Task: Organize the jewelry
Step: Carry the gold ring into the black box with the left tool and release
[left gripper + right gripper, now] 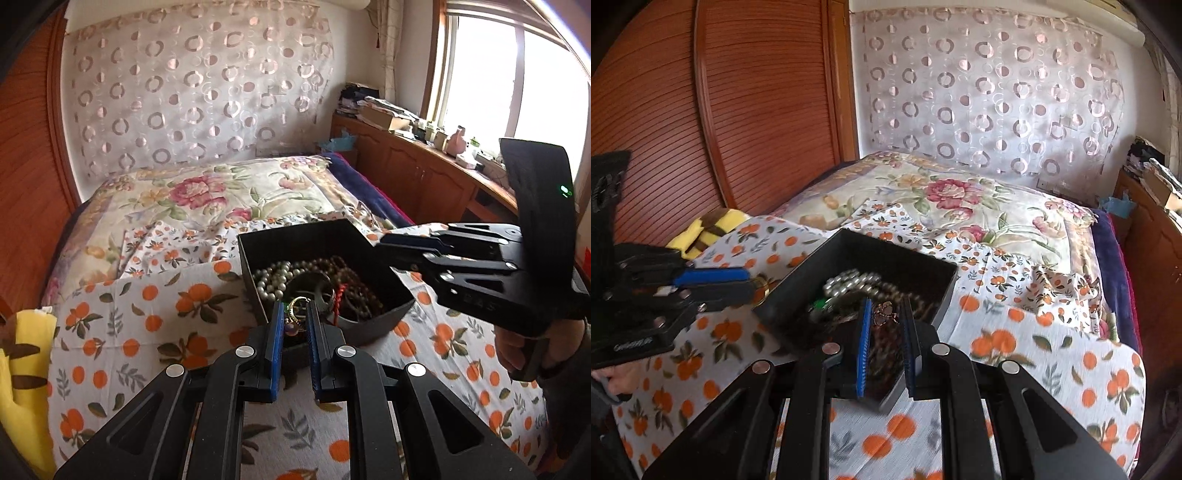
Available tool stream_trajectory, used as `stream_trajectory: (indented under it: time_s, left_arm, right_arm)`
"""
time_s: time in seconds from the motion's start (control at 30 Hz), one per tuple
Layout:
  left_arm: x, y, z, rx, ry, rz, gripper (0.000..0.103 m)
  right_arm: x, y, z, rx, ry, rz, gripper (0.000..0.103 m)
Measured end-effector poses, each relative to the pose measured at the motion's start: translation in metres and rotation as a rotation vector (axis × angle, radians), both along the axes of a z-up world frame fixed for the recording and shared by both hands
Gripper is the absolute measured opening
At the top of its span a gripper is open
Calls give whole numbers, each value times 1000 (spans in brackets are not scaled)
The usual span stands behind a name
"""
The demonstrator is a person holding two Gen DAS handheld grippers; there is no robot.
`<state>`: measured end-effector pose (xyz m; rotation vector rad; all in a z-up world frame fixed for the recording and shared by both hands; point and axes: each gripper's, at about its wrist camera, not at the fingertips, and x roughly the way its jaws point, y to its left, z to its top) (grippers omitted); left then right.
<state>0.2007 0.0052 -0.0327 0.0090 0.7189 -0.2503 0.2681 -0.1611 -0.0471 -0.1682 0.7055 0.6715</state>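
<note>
At the far left of the left wrist view we see a yellow plush toy (26, 354) at the edge of the bed (184, 192), which is spread with an orange-print sheet (129, 332). Moving to lower centre, the left gripper (294, 308) is nearly pressed together and pinches a gold ring (295, 301), with a small purple bead (291, 326) hanging just below it between the pads. Just behind sits the black box (251, 258), open on the sheet and heaped with tangled jewelry, a pearl strand (273, 280) lying on top at its left. At the right, the right gripper (386, 246) hovers over the box's far corner. In its own view the jaws stand narrow around a small rose-coloured piece (884, 312), which looks sharp against the blurred box contents, so we judge it pinched rather than lying loose. We expect these small pieces to be light, hard and slippery. A hold across the band or body seems safest, since a grip on the dangling parts would let them swing. The strands in the box look limp and interlaced. We would take one near its middle and lift slowly, because a neighbour could snag and come along.
</note>
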Motion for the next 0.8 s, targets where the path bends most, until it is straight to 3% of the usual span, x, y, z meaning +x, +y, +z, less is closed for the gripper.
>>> stream_trajectory:
  time_s: [0.3,0.43,0.8]
  left_arm:
    - [18,1,-1,3,-1,12,11]
    - [28,0,-2,16,5,16,11]
    - [69,-13,-8,54,18,21,11]
  right_arm:
    - [16,2,-11,18,25,-14,18]
    - [16,-1,-12,27,20,-24,28]
    - [20,-16,-7,58,13,-57,28]
